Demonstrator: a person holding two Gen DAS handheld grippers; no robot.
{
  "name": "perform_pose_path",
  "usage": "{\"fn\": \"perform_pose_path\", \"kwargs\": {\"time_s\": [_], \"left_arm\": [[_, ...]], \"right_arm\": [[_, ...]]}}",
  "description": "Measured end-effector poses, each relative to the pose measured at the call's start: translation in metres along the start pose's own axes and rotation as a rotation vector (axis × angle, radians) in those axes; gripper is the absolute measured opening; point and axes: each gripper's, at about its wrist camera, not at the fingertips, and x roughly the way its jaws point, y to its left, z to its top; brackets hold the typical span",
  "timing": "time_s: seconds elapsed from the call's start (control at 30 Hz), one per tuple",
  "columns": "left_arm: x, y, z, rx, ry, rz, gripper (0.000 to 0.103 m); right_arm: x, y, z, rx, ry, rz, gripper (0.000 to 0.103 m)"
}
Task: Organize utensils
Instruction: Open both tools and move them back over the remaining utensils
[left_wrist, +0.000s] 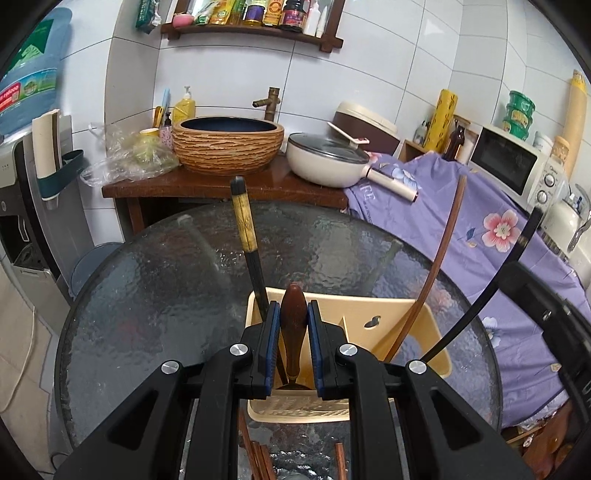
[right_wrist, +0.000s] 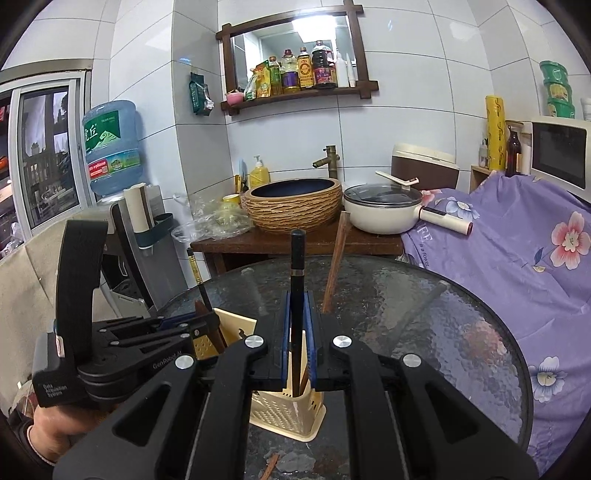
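**Utensils held over the cream holder on the glass table**

Landmark: the cream utensil holder (left_wrist: 402, 332), a perforated plastic caddy standing on the round textured glass table (left_wrist: 147, 295).

Left gripper (left_wrist: 293, 321): my blue-padded fingers (left_wrist: 271, 332) pinch a dark brown wooden handle (left_wrist: 293, 314) from both sides. The handle stands nearly upright, and its lower end reaches down inside the holder's left compartment.

Right gripper (right_wrist: 297, 332): my fingers (right_wrist: 283, 332) are pressed almost together on a thin black chopstick (right_wrist: 296, 266). It stands upright, and its lower end sits inside the holder's right end.

Already in the holder: a black chopstick with a yellow band (left_wrist: 245, 229) leaning at the left, just beside my left gripper, and a reddish-brown wooden chopstick (left_wrist: 439, 258) leaning at the right.

Nearer to me than the holder, reddish-brown sticks (left_wrist: 258, 458) lie flat on the glass, partly hidden by the left gripper's body.

Beyond the holder, past the table's far edge, stands a woven-pattern basin (left_wrist: 229, 144) on a wooden counter.

In the right wrist view a hand (right_wrist: 48, 428) grips the left tool's base.
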Motion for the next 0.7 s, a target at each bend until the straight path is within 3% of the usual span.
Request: {"fn": "perform_pose_path", "kwargs": {"time_s": [0.13, 0.2, 0.27, 0.4, 0.47, 0.6, 0.7], "left_arm": [[0.002, -0.005, -0.003, 0.023, 0.014, -0.008, 0.017], [-0.002, -0.007, -0.004, 0.033, -0.001, -0.003, 0.029], [-0.012, -0.008, -0.004, 0.041, -0.031, -0.003, 0.050], [-0.038, -0.005, -0.009, 0.062, -0.085, -0.007, 0.062], [-0.052, 0.001, -0.017, 0.052, -0.115, -0.009, 0.078], [-0.066, 0.017, -0.042, 0.007, -0.109, -0.021, 0.082], [-0.065, 0.026, -0.060, 0.003, -0.071, -0.004, 0.084]], "right_arm": [[0.002, 0.000, -0.005, -0.005, 0.026, -0.003, 0.009], [0.002, -0.001, -0.008, -0.008, 0.030, -0.006, 0.016], [-0.003, -0.003, -0.011, 0.005, 0.010, -0.012, 0.050], [-0.021, -0.005, -0.015, 0.015, -0.026, -0.035, 0.051], [-0.033, -0.006, -0.021, 0.026, -0.036, -0.047, 0.051], [-0.045, -0.003, -0.041, 0.034, 0.000, -0.024, 0.053], [-0.041, 0.003, -0.068, 0.016, 0.084, 0.001, 0.053]]}}
